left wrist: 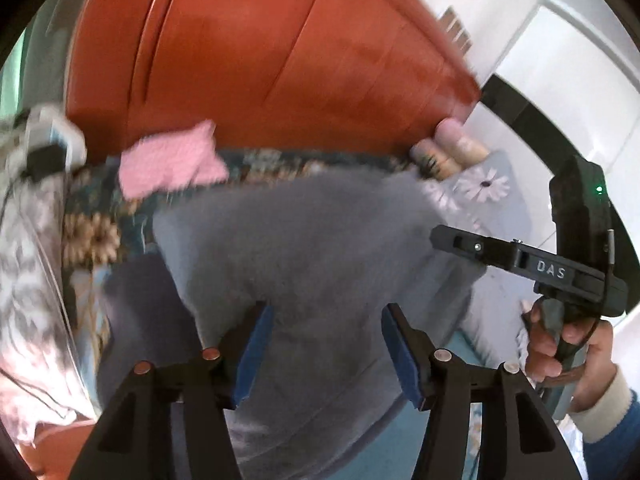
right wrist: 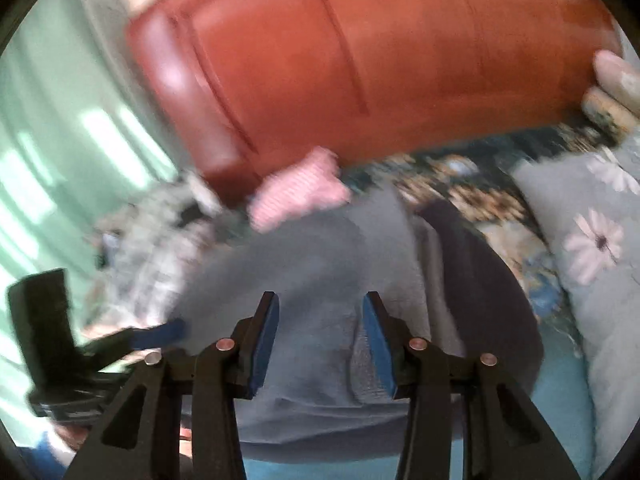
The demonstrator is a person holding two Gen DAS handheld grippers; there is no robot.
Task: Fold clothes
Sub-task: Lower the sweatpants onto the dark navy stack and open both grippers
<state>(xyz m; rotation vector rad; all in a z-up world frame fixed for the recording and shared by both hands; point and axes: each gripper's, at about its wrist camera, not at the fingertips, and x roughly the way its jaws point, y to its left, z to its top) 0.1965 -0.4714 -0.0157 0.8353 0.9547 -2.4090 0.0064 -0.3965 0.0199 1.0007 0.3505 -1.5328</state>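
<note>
Presently, garment: grey fleece sweatshirt [left wrist: 304,240] on floral patterned bedspread [right wrist: 460,184]
Backdrop: red-brown wooden headboard [right wrist: 360,60] behind sweatshirt
Left gripper [left wrist: 326,350]: jaws apart, empty
Right gripper [right wrist: 320,346]: jaws apart, empty

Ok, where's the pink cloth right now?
The pink cloth lies on the bed at the foot of the red headboard, beyond the grey garment; upper left in the left wrist view, center-left in the right.

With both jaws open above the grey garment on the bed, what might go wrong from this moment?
1. The grey garment lies partly over a dark garment; a deep pinch may lift both.
2. The left gripper and right gripper hover close together, so they may collide.
3. The pink cloth lies near the grey garment's far edge, so a fold swung that way may cover it.
</note>
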